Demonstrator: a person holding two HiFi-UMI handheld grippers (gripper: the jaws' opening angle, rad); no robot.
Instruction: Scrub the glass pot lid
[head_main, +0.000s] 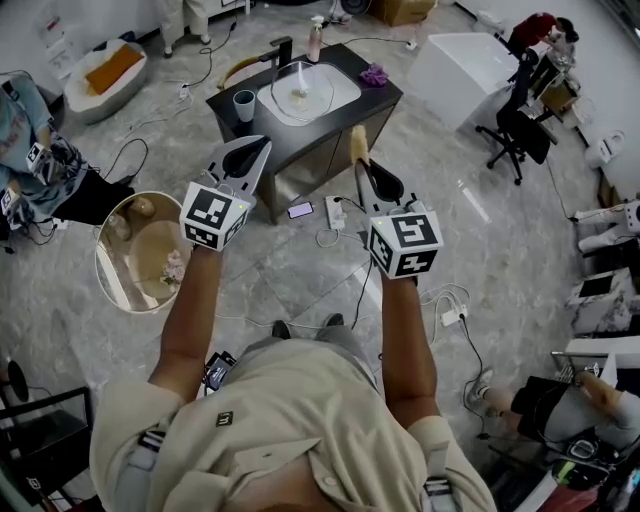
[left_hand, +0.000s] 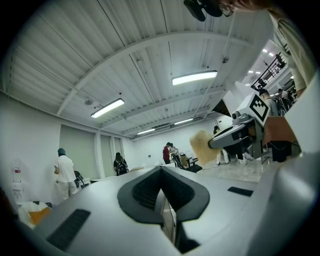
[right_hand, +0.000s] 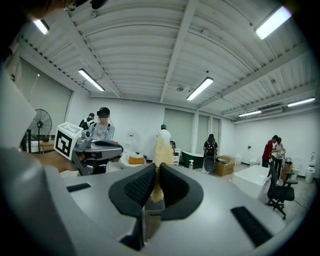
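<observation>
1. Left tongs (head_main: 249, 154), raised in front of my chest. In the left gripper view the left tongs (left_hand: 161, 171) have their jaws pressed together with nothing between them.

2. Right tongs (head_main: 361, 166), raised beside the left pair and level with it. In the right gripper view the right tongs (right_hand: 154, 172) have their jaws clamped on a yellow sponge (right_hand: 160, 149), which stands up past the tips. From above, the sponge (head_main: 357, 142) points toward the counter.

3. Power strip (head_main: 335, 211) on the marble floor, past the tongs and at the foot of the counter.

4. Dark sink counter (head_main: 378, 98), beyond both tongs, with a white basin (head_main: 335, 92) set into it.

5. Glass pot lid (head_main: 297, 86), lying in the basin. It is well apart from both pairs of tongs, ahead of them and roughly between their lines, and touched by neither.

6. Cup (head_main: 245, 104) at the counter's left corner and purple cloth (head_main: 374, 75) at its right edge.

7. Bottle (head_main: 316, 40) at the counter's far edge.
</observation>
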